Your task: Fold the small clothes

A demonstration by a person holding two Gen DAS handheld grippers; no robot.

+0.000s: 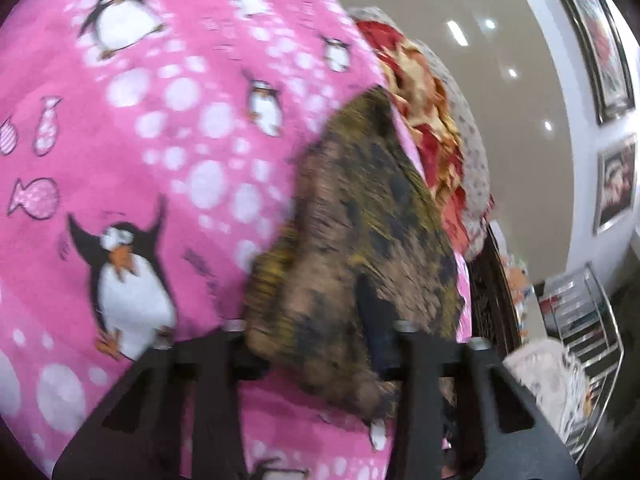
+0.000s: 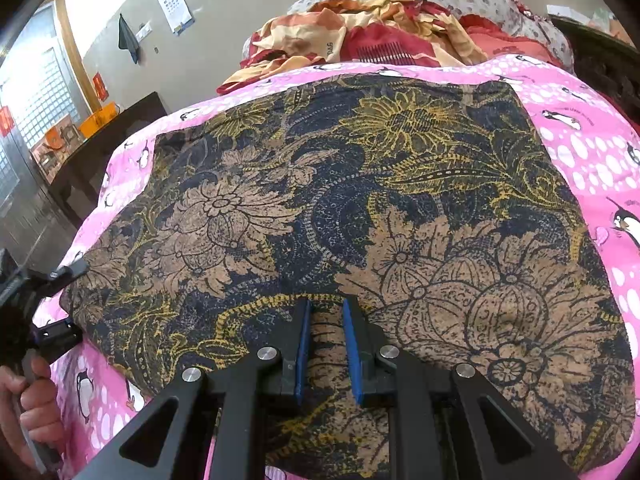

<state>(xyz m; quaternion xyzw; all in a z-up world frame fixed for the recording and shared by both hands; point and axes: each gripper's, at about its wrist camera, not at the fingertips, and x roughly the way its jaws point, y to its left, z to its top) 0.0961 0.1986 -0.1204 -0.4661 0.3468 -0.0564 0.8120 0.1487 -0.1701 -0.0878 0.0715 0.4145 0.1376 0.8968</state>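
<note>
A pink penguin-print bedspread [image 1: 132, 128] fills the left wrist view, where the left gripper [image 1: 316, 344] is clamped on a lifted edge of the floral batik cloth [image 1: 360, 220]. From the right wrist, the cloth [image 2: 320, 200] lies spread ahead, its long axis crosswise; the right gripper [image 2: 326, 312] pinches its near hem, the left gripper [image 2: 64, 300] at its left edge.

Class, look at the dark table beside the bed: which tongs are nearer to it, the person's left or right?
Left. The left tongs grip the floral cloth at the edge facing the table; the right tongs hold its near hem, mid-width.
</note>
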